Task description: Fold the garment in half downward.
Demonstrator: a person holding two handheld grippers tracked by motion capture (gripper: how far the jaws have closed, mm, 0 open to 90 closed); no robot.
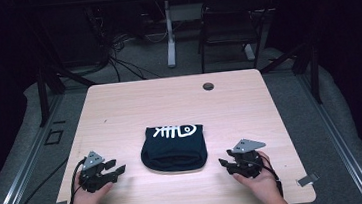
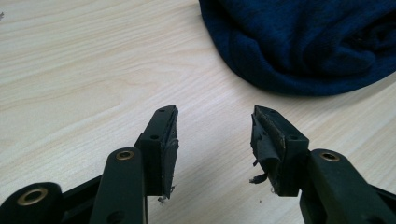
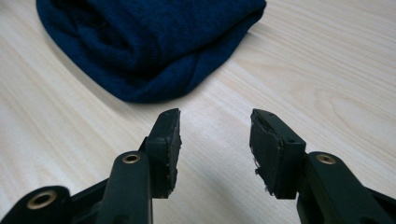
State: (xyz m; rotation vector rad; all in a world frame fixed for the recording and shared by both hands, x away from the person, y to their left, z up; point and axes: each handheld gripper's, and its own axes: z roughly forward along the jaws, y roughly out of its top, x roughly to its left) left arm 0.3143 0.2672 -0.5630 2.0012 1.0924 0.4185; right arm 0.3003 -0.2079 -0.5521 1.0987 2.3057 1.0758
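Observation:
A folded dark navy garment (image 1: 174,148) with a white fish-bone print lies at the middle of the light wooden table (image 1: 119,103). My left gripper (image 1: 117,169) rests near the front left, a short way from the garment's left edge, jaws open and empty. My right gripper (image 1: 224,164) sits near the front right, pointing at the garment's right side, also open and empty. In the left gripper view, the gripper (image 2: 215,140) faces the knit fabric (image 2: 303,42) at upper right. In the right gripper view, the gripper (image 3: 215,140) sees the fabric (image 3: 144,42) at upper left.
A round cable hole (image 1: 208,86) sits near the table's far edge. Behind the table stand a black chair (image 1: 234,21) and a white desk leg (image 1: 169,38), with cables on the floor. Metal clips (image 1: 307,180) stick out at the front corners.

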